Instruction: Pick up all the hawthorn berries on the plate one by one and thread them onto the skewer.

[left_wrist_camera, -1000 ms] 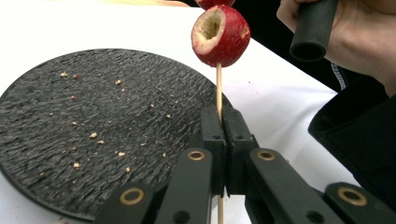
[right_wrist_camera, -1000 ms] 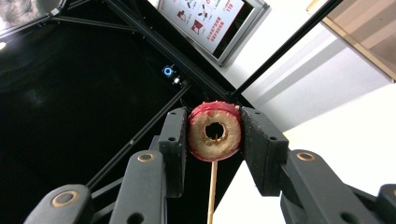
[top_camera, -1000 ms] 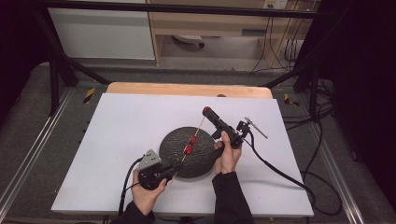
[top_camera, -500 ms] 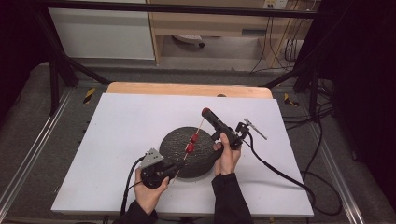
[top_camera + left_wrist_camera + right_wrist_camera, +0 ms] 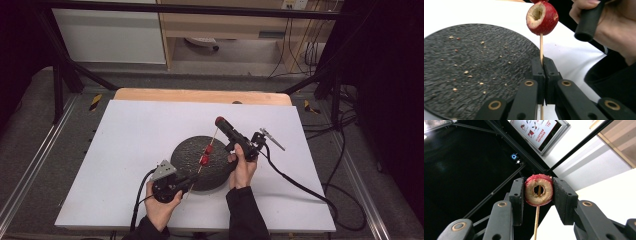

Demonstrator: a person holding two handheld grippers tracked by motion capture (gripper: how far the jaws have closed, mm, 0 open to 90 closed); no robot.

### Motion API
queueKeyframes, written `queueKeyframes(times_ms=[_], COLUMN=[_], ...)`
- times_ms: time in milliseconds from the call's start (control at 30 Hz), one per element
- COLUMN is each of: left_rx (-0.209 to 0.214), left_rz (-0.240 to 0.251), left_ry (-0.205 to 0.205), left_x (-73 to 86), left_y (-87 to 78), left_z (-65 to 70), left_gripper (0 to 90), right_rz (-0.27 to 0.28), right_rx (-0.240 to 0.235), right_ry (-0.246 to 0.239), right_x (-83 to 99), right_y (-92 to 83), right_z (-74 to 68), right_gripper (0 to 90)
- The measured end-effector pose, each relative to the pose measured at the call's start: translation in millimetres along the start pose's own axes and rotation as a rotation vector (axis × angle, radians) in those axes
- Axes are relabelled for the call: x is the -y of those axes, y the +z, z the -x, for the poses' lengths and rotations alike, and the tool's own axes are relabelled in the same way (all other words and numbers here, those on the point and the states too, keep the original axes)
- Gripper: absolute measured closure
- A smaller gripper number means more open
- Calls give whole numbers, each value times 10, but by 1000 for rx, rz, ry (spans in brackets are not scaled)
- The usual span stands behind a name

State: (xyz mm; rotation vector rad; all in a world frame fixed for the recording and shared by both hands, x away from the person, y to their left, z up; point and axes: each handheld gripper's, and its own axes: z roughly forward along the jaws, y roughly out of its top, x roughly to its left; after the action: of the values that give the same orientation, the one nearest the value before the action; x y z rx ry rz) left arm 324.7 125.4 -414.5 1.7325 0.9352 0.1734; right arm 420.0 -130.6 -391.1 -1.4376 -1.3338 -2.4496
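Observation:
A thin wooden skewer (image 5: 212, 141) slants over a round black plate (image 5: 187, 150). Two red cored fruit pieces (image 5: 204, 159) sit on the skewer. My left gripper (image 5: 191, 178) is shut on the skewer's lower end; the left gripper view has the jaws (image 5: 543, 65) pinching the stick (image 5: 541, 45) below a red fruit (image 5: 542, 18). My right gripper (image 5: 220, 121) holds a third red fruit at the skewer's top. In the right gripper view this cored fruit (image 5: 539, 190) sits between the pads (image 5: 518, 195), with the skewer tip (image 5: 537, 220) inside its hole.
The plate rests on a white table top (image 5: 135, 130) with a wooden strip (image 5: 200, 95) at the far edge. Crumbs dot the plate (image 5: 469, 72). The right hand (image 5: 616, 32) on its black handle is close to the skewer. Cables (image 5: 300, 185) trail off to the right.

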Motion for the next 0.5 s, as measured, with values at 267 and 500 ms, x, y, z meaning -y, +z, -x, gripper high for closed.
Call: queueKeyframes(times_ms=[267, 500], left_rx=[-6, -5], left_rz=[17, 18], left_ry=[-31, -18], left_x=[2, 8], left_y=[4, 35], left_z=[23, 76], left_gripper=[889, 890], right_rz=[18, 27], right_rx=[-19, -21], right_ry=[-2, 3], right_x=[3, 2], right_y=[6, -9], right_z=[6, -16], right_gripper=[632, 633])
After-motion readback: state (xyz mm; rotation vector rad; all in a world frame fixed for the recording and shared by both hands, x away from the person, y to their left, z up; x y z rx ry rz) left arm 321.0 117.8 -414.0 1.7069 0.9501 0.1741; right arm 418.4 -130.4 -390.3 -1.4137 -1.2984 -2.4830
